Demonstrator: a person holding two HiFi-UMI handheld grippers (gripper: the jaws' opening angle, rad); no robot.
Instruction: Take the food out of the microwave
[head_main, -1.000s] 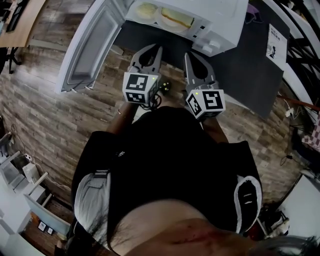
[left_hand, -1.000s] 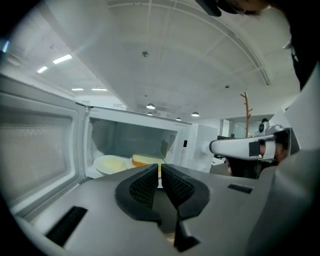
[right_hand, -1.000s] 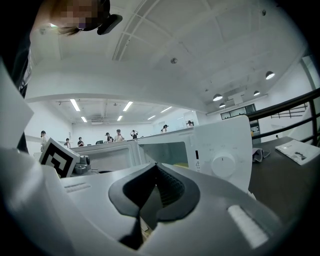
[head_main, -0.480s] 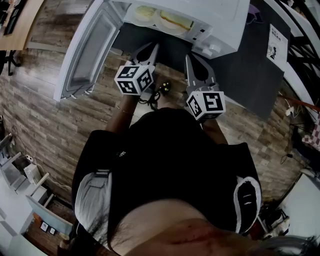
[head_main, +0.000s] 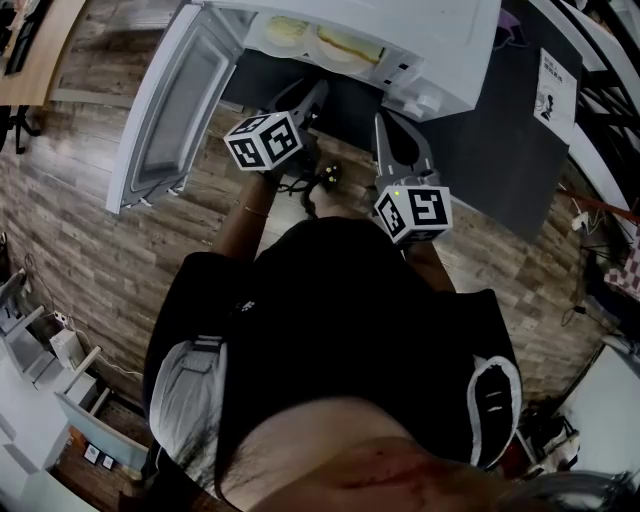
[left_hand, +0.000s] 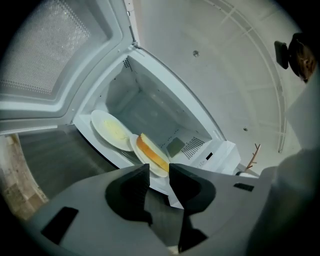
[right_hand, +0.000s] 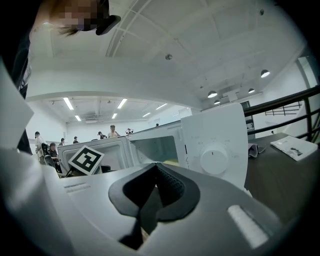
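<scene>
The white microwave (head_main: 440, 40) stands open on the dark table. Inside lie two plates: one with pale yellow food (head_main: 285, 27) (left_hand: 114, 131) on the left, and one with a slice of bread (head_main: 350, 44) (left_hand: 152, 152) on the right. My left gripper (head_main: 312, 98) (left_hand: 159, 172) points into the oven's mouth, just short of the bread plate. Its jaws have just been opening and stand a little apart with nothing between them. My right gripper (head_main: 388, 125) (right_hand: 156, 167) hangs before the control panel with its knob (right_hand: 215, 160), shut and empty.
The microwave door (head_main: 175, 100) (left_hand: 50, 55) is swung wide to the left. A printed sheet (head_main: 555, 85) lies on the dark table (head_main: 500, 130) at the right. Wood-plank floor lies below. Several people stand far off in the right gripper view.
My left gripper has moved forward toward the microwave's mouth and rolled, its marker cube turning. The right gripper has stayed put.
</scene>
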